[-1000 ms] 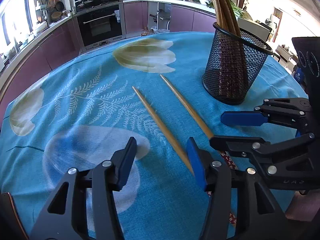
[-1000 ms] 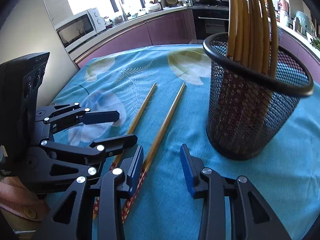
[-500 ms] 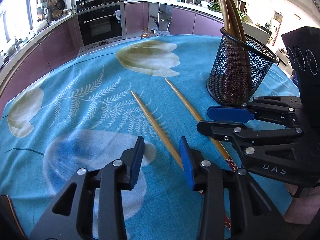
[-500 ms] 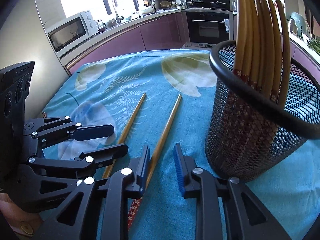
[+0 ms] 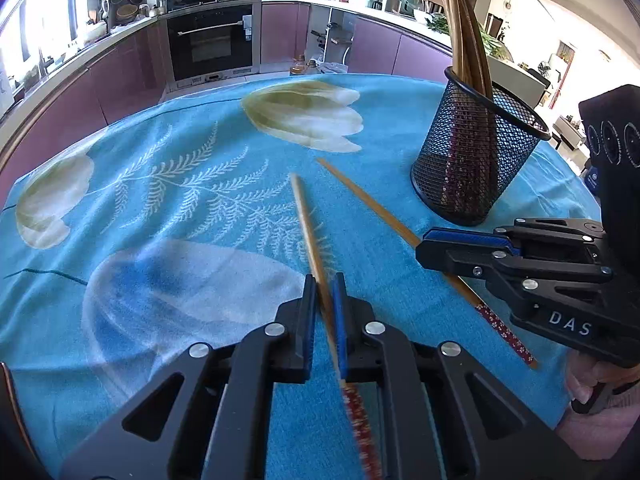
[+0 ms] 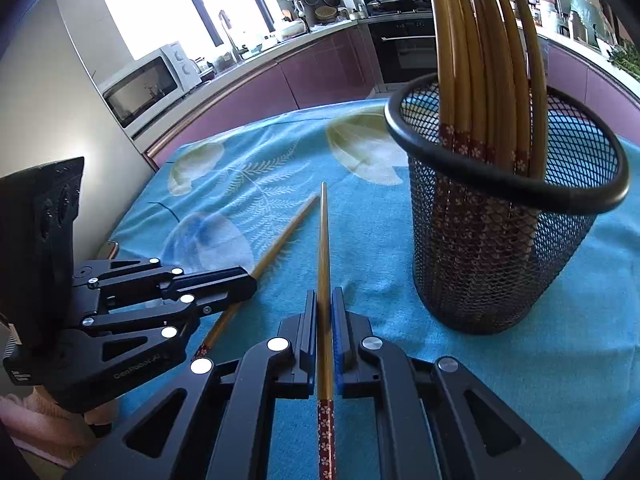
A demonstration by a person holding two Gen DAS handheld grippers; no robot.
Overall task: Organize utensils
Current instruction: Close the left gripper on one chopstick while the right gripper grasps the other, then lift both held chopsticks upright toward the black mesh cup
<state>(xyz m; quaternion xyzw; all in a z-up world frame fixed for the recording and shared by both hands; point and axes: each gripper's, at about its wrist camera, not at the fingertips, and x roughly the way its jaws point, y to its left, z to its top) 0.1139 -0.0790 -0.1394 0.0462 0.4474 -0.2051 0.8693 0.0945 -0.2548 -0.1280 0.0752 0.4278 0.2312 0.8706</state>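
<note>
Two bamboo chopsticks with red flowered ends lie on the blue tablecloth. My left gripper (image 5: 323, 284) is shut on the left chopstick (image 5: 308, 224), which looks blurred. My right gripper (image 6: 325, 298) is shut on the right chopstick (image 6: 324, 240), pointing straight ahead between its fingers. In the left wrist view the right gripper (image 5: 422, 242) clamps the other chopstick (image 5: 368, 200). In the right wrist view the left gripper (image 6: 250, 280) grips its chopstick (image 6: 280, 246). A black mesh cup (image 6: 500, 248) (image 5: 476, 168) stands upright to the right, with several chopsticks (image 6: 472, 60) in it.
The blue tablecloth (image 5: 180, 208) with tulip and fern prints covers a round table. Purple kitchen cabinets, an oven (image 5: 212, 44) and a microwave (image 6: 148, 84) stand beyond the far edge. A hand in a pink sleeve (image 5: 588, 420) holds the right gripper.
Both grippers went from open to shut, each on one chopstick. The left chopstick has swung into line with the left fingers, and the mesh cup sits closer in the right wrist view.
</note>
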